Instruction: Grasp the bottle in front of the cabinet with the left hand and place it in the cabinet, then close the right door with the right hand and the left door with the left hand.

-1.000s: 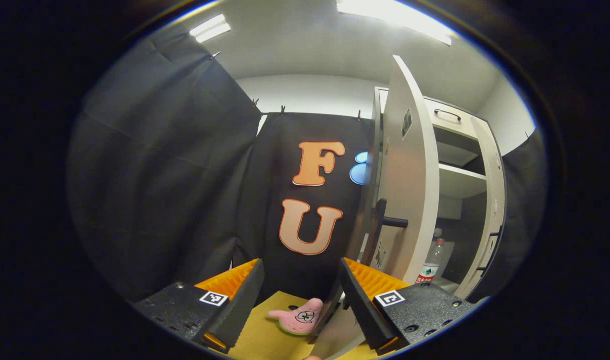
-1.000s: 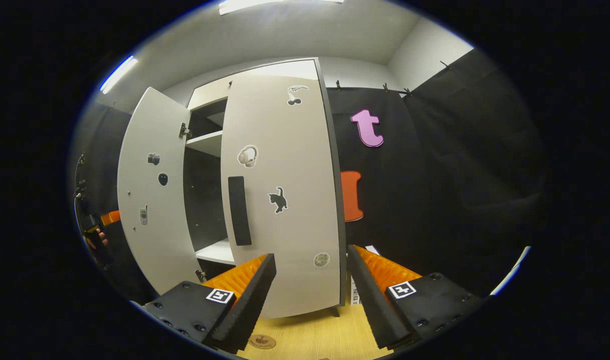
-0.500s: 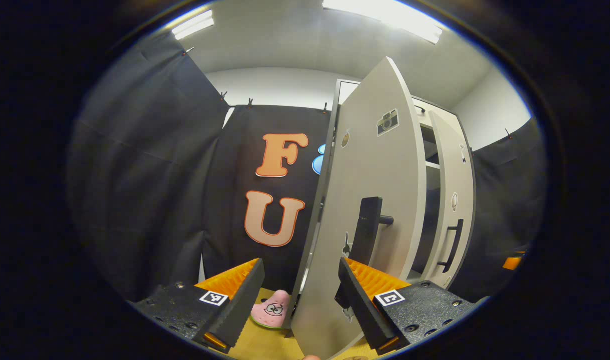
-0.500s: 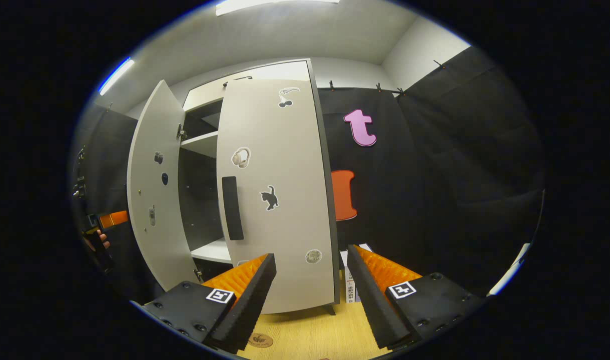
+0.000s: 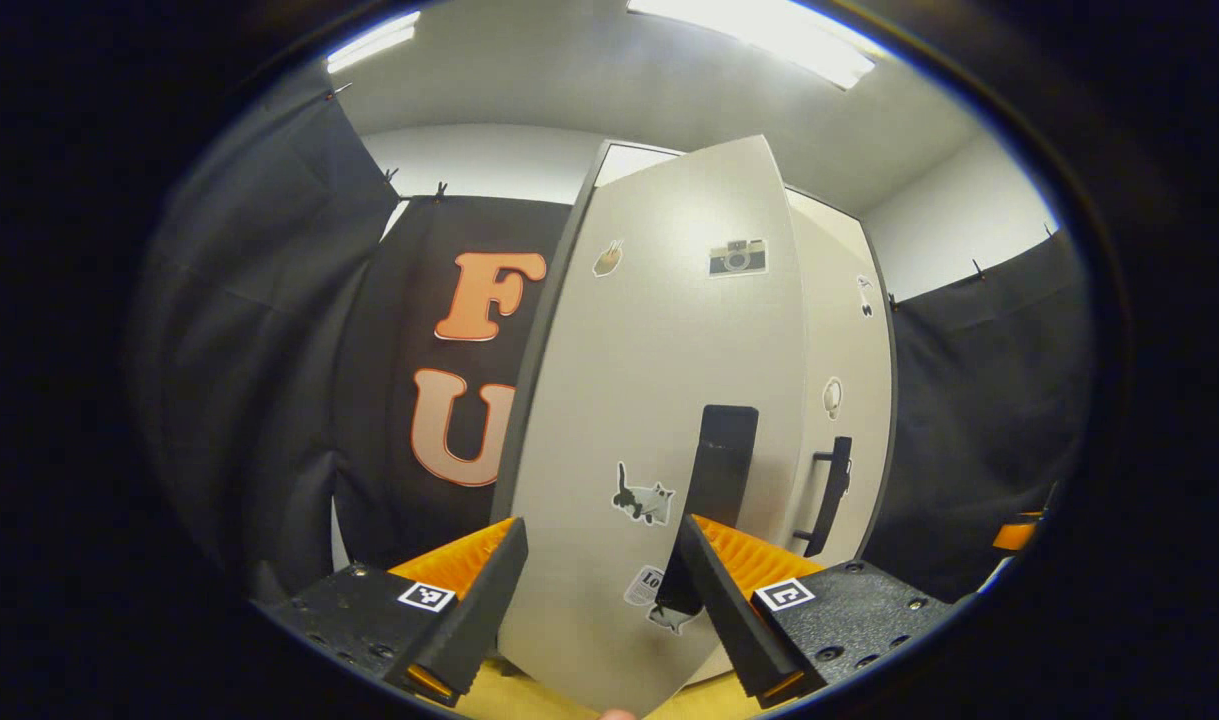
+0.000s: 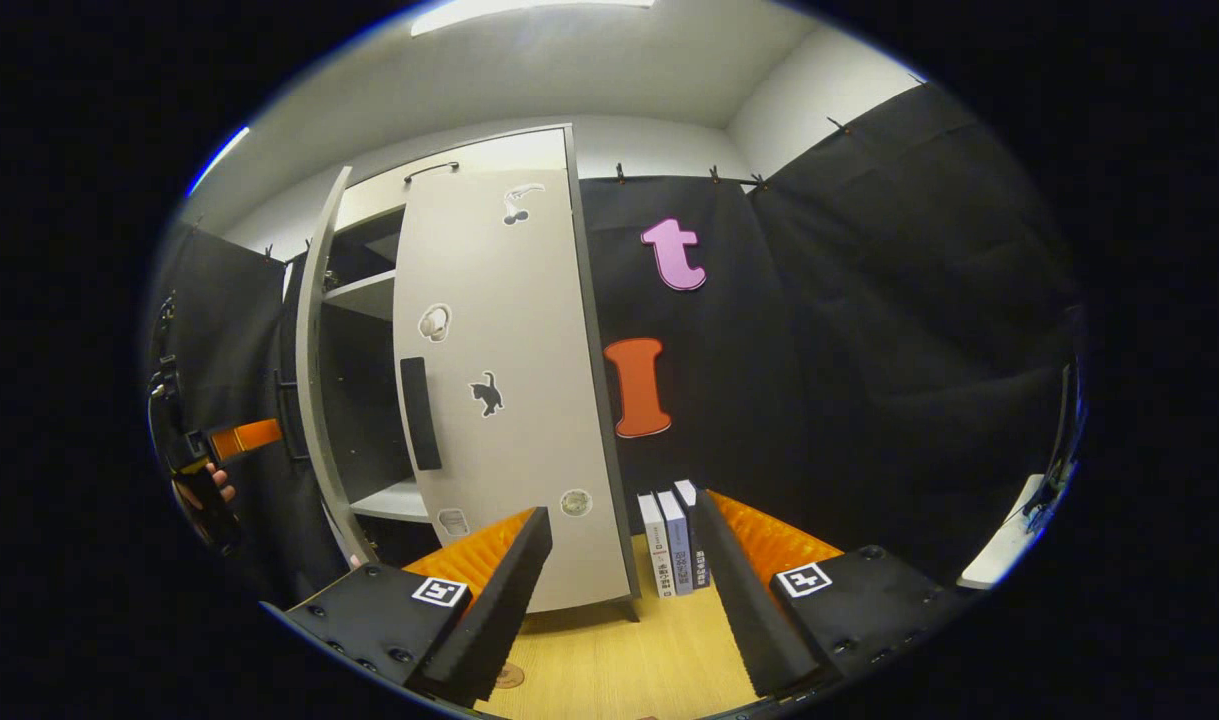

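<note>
The left door (image 5: 659,400) is swinging shut: a second ago the left gripper view was looking past its edge to the shelves and to the bottle standing on the lower shelf, and now the door's sticker-covered face is covering that opening, with its dark handle (image 5: 714,480) standing just above the left tool (image 5: 597,600). The bottle is therefore hidden behind the door, and I judge it is sitting inside the cabinet where it was half a moment back. The left tool is spread wide, pinching nothing, its right finger (image 5: 729,610) lying close against the lower part of the door face; whether it is actually touching the panel I cannot tell.

From the right gripper view, the left door (image 6: 314,370) is showing almost edge-on, narrower than it was half a second ago, but a gap onto the shelf (image 6: 354,295) is remaining between it and the right door (image 6: 499,400), so the closing is not yet finished. The right door is lying flat to the cabinet front and looks closed. The right tool (image 6: 619,590) is also spread and empty, hanging back over the wooden floor (image 6: 619,660), well apart from the doors, with a few books (image 6: 674,540) standing beside the cabinet's foot.

Placing and the right door look done; what is left is pushing the left door fully home.
</note>
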Tool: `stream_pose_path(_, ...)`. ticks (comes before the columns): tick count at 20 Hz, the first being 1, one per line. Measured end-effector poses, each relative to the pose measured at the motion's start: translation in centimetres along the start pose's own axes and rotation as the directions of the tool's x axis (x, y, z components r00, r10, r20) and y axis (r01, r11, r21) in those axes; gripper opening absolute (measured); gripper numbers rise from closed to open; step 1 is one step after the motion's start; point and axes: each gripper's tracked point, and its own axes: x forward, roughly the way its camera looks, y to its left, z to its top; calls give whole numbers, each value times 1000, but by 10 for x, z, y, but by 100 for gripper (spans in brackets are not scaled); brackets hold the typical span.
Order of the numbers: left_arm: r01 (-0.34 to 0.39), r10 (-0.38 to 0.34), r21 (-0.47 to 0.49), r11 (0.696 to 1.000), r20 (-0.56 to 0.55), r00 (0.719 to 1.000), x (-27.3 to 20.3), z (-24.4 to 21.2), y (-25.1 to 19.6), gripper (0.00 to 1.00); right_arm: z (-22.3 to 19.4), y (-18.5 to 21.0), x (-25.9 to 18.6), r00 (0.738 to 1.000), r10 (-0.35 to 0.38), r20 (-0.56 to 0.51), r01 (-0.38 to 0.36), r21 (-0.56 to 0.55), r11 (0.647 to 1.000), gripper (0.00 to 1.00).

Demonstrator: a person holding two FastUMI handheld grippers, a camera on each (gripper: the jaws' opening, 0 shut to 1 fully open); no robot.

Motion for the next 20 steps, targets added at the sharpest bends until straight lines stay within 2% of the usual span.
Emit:
stream_pose_path(5, 48, -49, -30, 998, -21, 999, 27, -15, -23, 94, -5, -19, -13, 999, -47, -6, 47, 16, 999, 96)
stream_pose_path(6, 57, -59, -37, 998, -31, 998, 31, -18, -28, 96, -5, -24, -16, 998, -57, -6, 57, 19, 998, 96)
stream_pose_path(8, 63, -64, -45, 997, -25, 998, 37, -23, -34, 93, -6, -32, -20, 997, -80, -6, 80, 21, 997, 96)
stream_pose_path(11, 65, -67, -47, 997, -32, 997, 50, -23, -41, 94, -5, -36, -24, 996, -94, -5, 94, 19, 995, 96)
stream_pose_path(12, 65, -66, -46, 997, -36, 997, 55, -24, -44, 94, -5, -37, -25, 995, -96, -3, 96, 16, 995, 87)
stream_pose_path(14, 63, -64, -38, 997, -35, 997, 65, -29, -51, 94, -3, -35, -29, 996, -94, 2, 94, 9, 996, 87)
stream_pose_path(15, 62, -63, -34, 998, -34, 997, 72, -31, -53, 94, -3, -34, -30, 996, -90, 3, 90, 6, 996, 96)
stream_pose_path(16, 61, -62, -30, 998, -34, 998, 76, -33, -55, 94, -3, -31, -32, 996, -84, 4, 84, 4, 996, 96)
stream_pose_path(17, 57, -58, -28, 998, -37, 998, 80, -34, -58, 94, -2, -26, -35, 997, -75, 5, 75, 4, 997, 87)
stream_pose_path(19, 47, -48, -28, 999, -40, 998, 77, -33, -59, 94, 1, -17, -36, 999, -53, 8, 53, 4, 999, 87)
stream_pose_path(20, 53, -54, -30, 998, -38, 998, 72, -30, -60, 94, 1, -10, -36, 999, -38, 9, 38, 1, 999, 96)
